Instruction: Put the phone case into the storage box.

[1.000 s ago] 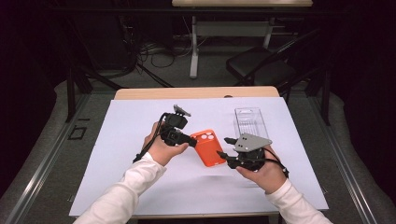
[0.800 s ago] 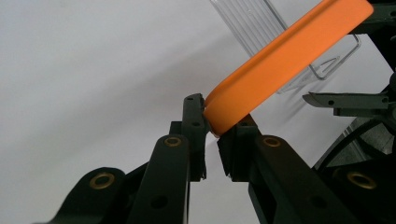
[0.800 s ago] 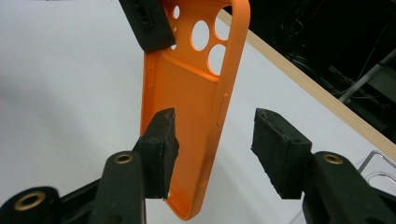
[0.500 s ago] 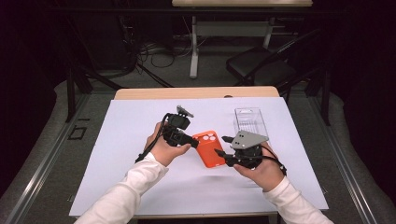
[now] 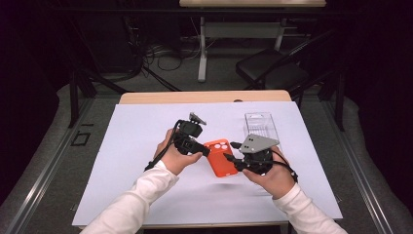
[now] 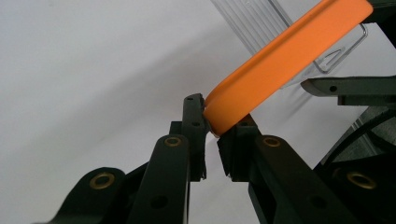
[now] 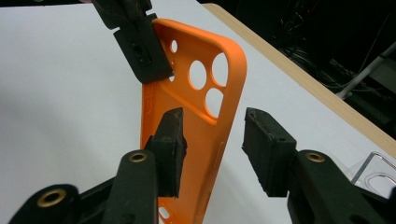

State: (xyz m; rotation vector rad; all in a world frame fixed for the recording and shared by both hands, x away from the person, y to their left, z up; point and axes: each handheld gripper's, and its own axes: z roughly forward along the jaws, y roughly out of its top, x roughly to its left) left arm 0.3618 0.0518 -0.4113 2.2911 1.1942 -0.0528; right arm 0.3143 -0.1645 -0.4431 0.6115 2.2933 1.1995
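My left gripper [image 6: 211, 133] pinches a corner of the orange phone case [image 5: 221, 157] above the white sheet [image 5: 126, 146]. My right gripper [image 7: 212, 147] has been closing, its jaws straddling the case's edge, the right pad not touching it.

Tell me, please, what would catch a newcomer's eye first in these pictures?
The bright orange phone case stands out, held above the white sheet at the table's middle. The left gripper pinches one corner of it, while the right gripper has just been closing, one jaw on each side of its edge. A clear plastic box lies just behind.
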